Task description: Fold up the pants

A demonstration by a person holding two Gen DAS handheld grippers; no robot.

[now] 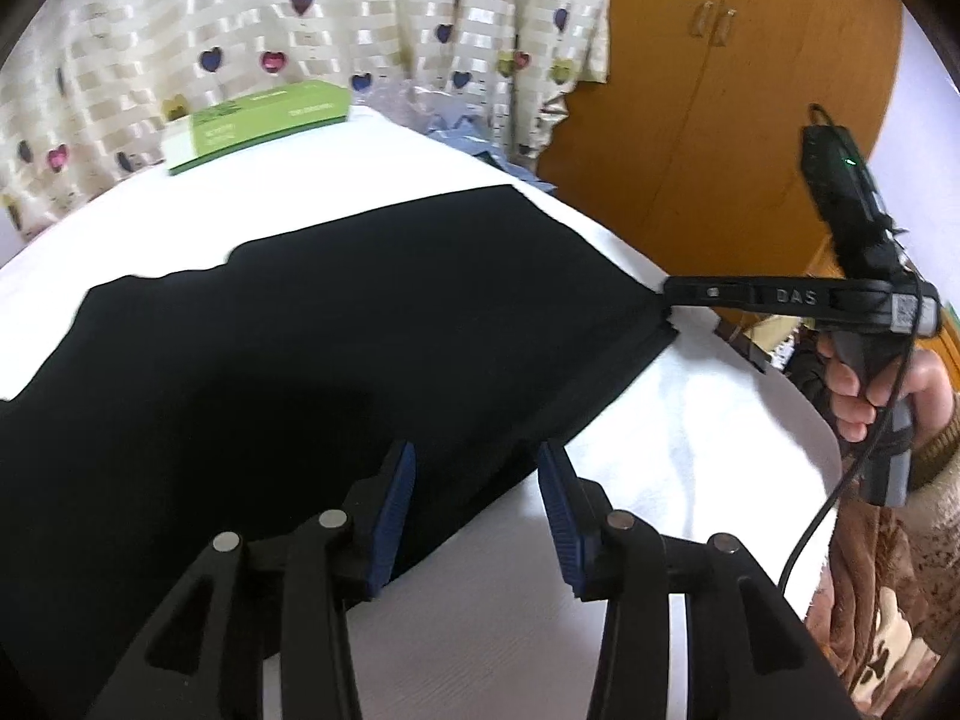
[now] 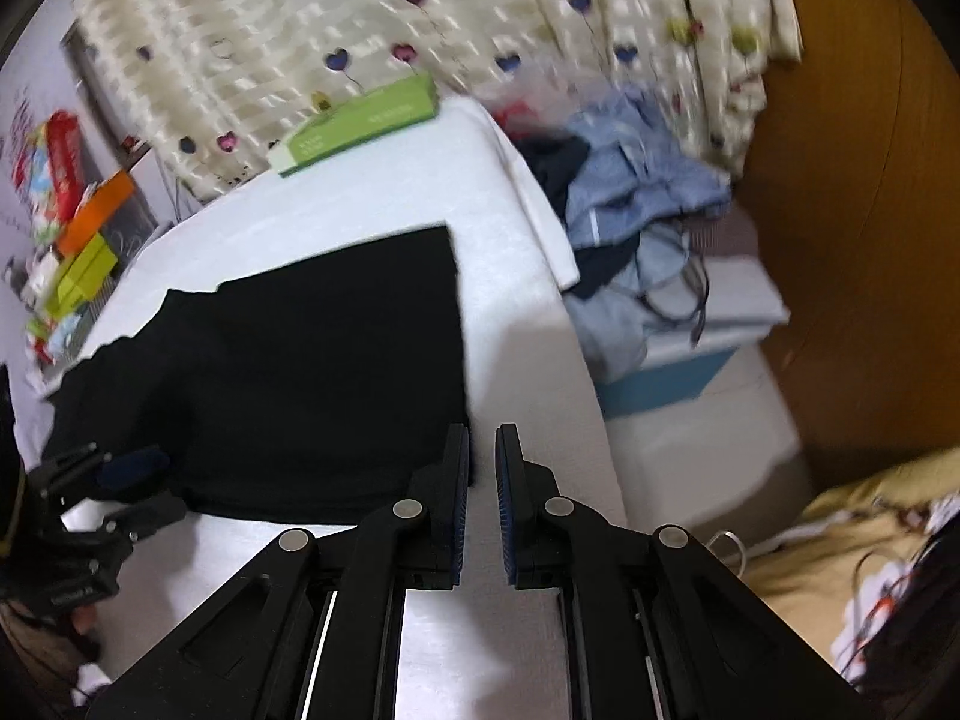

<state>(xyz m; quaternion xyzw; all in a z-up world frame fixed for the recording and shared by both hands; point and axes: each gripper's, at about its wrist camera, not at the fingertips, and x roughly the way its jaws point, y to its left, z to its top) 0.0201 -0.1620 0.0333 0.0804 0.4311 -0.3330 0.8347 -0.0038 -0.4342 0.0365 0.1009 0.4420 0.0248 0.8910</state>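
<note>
Black pants lie flat and folded on a table under a white cloth. My left gripper is open over the pants' near edge, with the cloth below its blue pads and nothing pinched. A hand holds my right gripper with its tip at the pants' right corner. In the right wrist view the right gripper has only a narrow slit between its jaws. White cloth shows through the slit, and the pants end beside its left finger. The left gripper shows at the pants' near left edge.
A green box lies at the table's far end by a heart-patterned curtain. A wooden wardrobe stands at the right. Blue clothes are piled on a box past the table's right edge. Colourful boxes are stacked at the left.
</note>
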